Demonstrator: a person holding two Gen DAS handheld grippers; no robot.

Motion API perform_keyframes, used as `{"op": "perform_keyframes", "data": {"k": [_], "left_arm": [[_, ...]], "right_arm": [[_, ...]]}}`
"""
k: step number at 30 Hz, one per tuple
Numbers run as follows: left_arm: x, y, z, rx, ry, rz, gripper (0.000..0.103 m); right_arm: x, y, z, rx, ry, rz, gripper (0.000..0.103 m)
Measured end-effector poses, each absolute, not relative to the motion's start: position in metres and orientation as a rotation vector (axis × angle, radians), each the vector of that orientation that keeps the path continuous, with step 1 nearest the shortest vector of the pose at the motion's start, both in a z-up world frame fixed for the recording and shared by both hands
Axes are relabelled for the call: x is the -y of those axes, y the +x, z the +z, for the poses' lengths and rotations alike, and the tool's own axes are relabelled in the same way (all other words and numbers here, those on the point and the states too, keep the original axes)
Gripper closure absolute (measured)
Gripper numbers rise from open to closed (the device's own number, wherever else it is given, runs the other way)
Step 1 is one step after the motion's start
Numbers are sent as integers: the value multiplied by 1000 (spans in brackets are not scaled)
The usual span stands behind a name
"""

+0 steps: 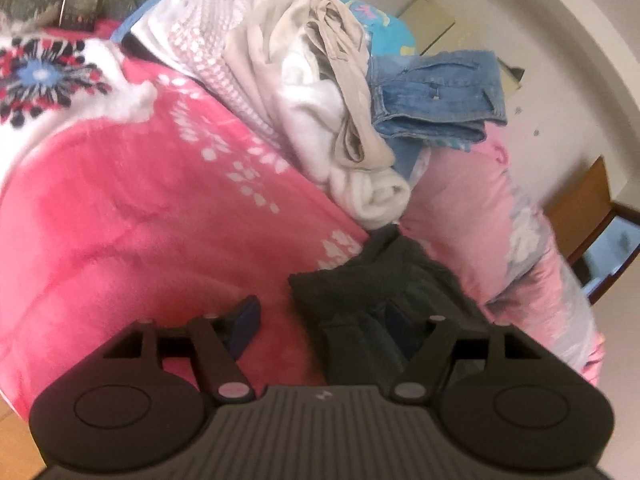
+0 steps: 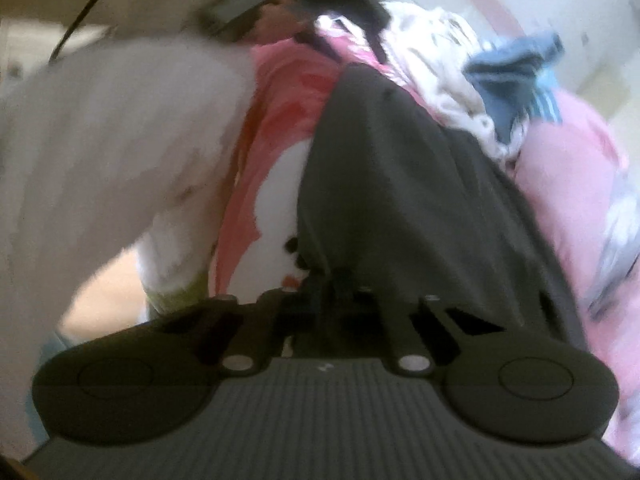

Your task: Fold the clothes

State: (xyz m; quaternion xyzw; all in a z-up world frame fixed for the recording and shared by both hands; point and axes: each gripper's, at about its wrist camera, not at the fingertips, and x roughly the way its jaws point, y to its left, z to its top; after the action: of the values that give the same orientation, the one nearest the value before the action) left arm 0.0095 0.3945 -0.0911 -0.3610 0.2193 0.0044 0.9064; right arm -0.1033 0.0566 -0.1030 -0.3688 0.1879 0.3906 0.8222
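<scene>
Left gripper [image 1: 320, 316] gapes, dark garment [image 1: 368, 284] at its one o'clock on the blanket [image 1: 140, 208]; right gripper [image 2: 332, 284] clenches that garment's edge.

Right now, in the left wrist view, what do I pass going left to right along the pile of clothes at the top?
White and pink patterned garment → white fleecy garment → beige garment → blue jeans.

White wall [image 1: 576, 40], wooden furniture [image 1: 580, 196], wood floor [image 1: 16, 432], daylight
</scene>
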Motion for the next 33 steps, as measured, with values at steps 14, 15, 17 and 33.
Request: {"op": "perform_keyframes", "data": {"k": [14,15,17,33], "left_arm": [[-389,18,-83,-445,-724,45,37],[-387,18,-82,-437,-713,54,37],[-383,21,-80,-436,-688,73,37],[-365,37,-77,-469,-557,150,64]], "right_arm": [[-24,-86,-49,-351,-456,752,102],[-22,-84,-45,-339,-447,735,102],[-18,-80,-38,-323,-429,707,102],[8,-45,-13,-257,-295,577,102]]}}
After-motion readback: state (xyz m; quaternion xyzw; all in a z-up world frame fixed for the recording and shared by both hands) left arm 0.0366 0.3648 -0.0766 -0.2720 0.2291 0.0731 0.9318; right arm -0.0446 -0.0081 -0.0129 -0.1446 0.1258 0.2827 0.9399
